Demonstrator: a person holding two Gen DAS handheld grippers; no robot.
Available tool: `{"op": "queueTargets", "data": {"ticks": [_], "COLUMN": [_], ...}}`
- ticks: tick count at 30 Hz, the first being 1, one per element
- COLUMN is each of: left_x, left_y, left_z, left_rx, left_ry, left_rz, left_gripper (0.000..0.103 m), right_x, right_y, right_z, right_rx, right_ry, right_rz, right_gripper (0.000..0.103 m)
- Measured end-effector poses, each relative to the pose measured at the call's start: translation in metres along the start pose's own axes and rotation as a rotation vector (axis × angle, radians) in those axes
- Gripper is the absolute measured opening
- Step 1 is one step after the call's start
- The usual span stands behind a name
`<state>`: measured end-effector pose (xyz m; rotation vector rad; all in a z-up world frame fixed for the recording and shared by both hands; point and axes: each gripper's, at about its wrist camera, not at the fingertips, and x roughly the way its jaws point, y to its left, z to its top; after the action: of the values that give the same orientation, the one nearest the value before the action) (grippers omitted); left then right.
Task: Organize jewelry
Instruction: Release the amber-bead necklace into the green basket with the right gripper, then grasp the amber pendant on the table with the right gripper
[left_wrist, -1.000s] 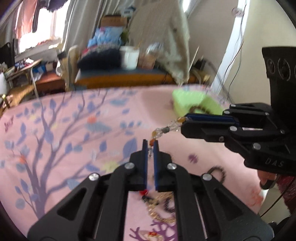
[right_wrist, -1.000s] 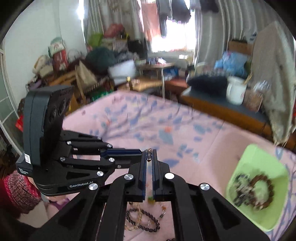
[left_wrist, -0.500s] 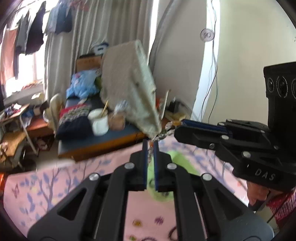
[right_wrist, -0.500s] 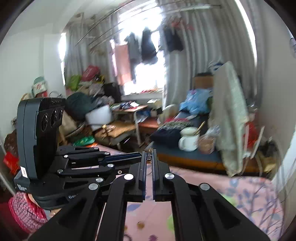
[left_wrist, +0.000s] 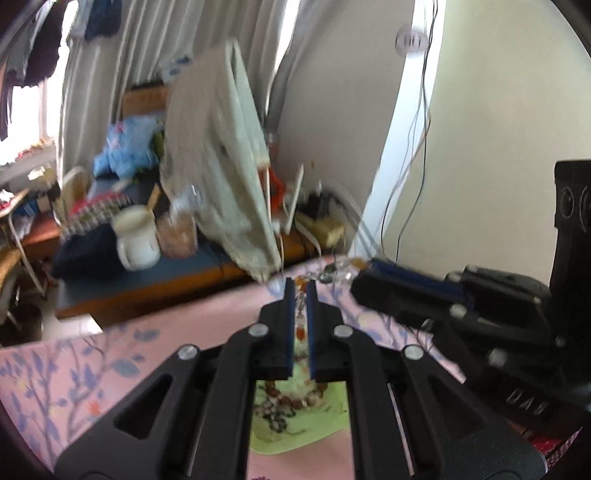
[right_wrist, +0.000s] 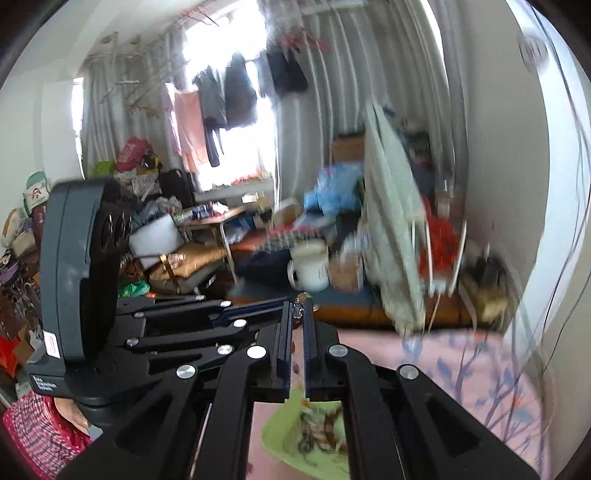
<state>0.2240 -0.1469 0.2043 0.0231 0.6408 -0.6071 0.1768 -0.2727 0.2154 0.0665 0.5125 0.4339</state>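
Note:
A beaded necklace (left_wrist: 328, 273) with clear and amber beads is stretched between my two grippers, high above the pink cloth. My left gripper (left_wrist: 300, 291) is shut on one end of it. My right gripper (right_wrist: 297, 312) is shut on the other end, and it also shows in the left wrist view (left_wrist: 360, 275). The necklace's beads show between the right fingers (right_wrist: 297, 308). Below both grippers lies a light green tray (left_wrist: 295, 432) with several bracelets in it; the tray also shows in the right wrist view (right_wrist: 284, 432).
The pink tree-print cloth (left_wrist: 92, 373) covers the table. Behind it stands a low blue-topped bench (left_wrist: 155, 273) with a white mug (left_wrist: 136, 240) and a jar. A draped grey cloth (left_wrist: 221, 166) hangs at the back. A cluttered room lies beyond.
Both grippers have risen and moved right with the necklace, from low over the cloth to above the green tray. The loose jewelry pile on the cloth has dropped out of view.

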Motion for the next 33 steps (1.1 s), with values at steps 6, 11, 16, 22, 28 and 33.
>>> {"op": "queueTargets", "data": {"ticks": [6,11,16,22,28,33], "left_x": [0.082,0.11,0.068,-0.002,-0.02,-0.045], "left_y": [0.013,0.034,0.049,0.075,0.07,0.079], "left_z": [-0.068,-0.103,-0.089,-0.072,-0.062,-0.081], "left_rx": [-0.044,-0.09,-0.102,-0.124,-0.113,-0.134], "left_ry": [0.225,0.398,0.347,0.197,0.165,0.136], "left_rz": [0.06,0.105,0.097,0.068,0.04,0.015], "left_gripper": [0.005,0.005,0.005,0.005,0.005,0.005], "right_x": [0.057,0.09,0.075,0.05,0.053,0.049], "right_y": [-0.042,-0.058,-0.052,-0.026,-0.013,0.014], "right_z": [-0.091,-0.138,-0.126,-0.109,-0.114,-0.127], "right_rx": [0.198,0.35,0.353,0.373,0.401,0.317], "right_ry": [0.159,0.306,0.262,0.185,0.194,0.268], "right_rz": [0.018,0.038,0.08,0.178,0.208,0.291], "right_gripper": [0.0,0.0,0.002,0.016,0.016,0.016]}}
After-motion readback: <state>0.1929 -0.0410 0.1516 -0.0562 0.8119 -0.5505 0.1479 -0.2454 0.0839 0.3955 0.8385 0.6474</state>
